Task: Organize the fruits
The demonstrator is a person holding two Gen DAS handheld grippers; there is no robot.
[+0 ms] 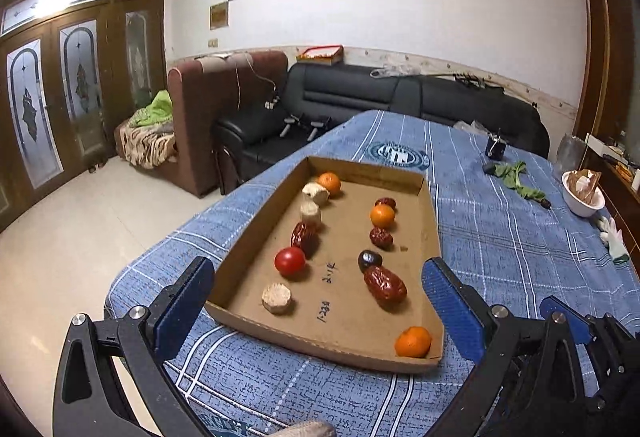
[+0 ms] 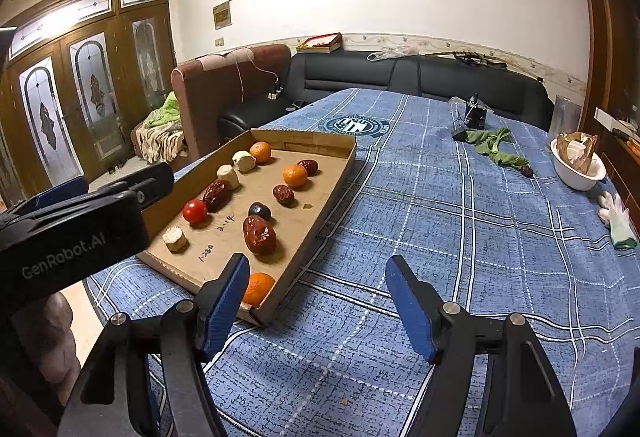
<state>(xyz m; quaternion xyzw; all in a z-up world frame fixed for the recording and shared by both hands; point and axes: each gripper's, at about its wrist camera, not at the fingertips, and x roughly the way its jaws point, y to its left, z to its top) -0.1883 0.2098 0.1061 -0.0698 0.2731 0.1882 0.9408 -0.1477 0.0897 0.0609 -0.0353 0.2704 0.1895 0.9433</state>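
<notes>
A shallow cardboard tray (image 1: pixel 434 237) (image 2: pixel 340 173) lies on the blue plaid table. In it are three oranges, one at the near right corner (image 1: pixel 413 341) (image 2: pixel 258 289), a red tomato (image 1: pixel 289 261) (image 2: pixel 195 211), several red dates such as the big one (image 1: pixel 385 288) (image 2: pixel 260 235), a dark round fruit (image 1: pixel 369 259) and pale beige chunks (image 1: pixel 276 298). My left gripper (image 1: pixel 320 301) is open and empty, hovering over the tray's near end. My right gripper (image 2: pixel 318 301) is open and empty, just right of the tray's near corner. Its blue pad shows in the left wrist view (image 1: pixel 560 317).
The left gripper's body (image 2: pixel 72 237) fills the left of the right wrist view. On the far right of the table are green leaves (image 2: pixel 496 149), a loose date (image 2: pixel 527 171), a white bowl (image 2: pixel 580 173), a white glove (image 2: pixel 618 221) and a small dark device (image 2: pixel 476 115). Sofas stand behind.
</notes>
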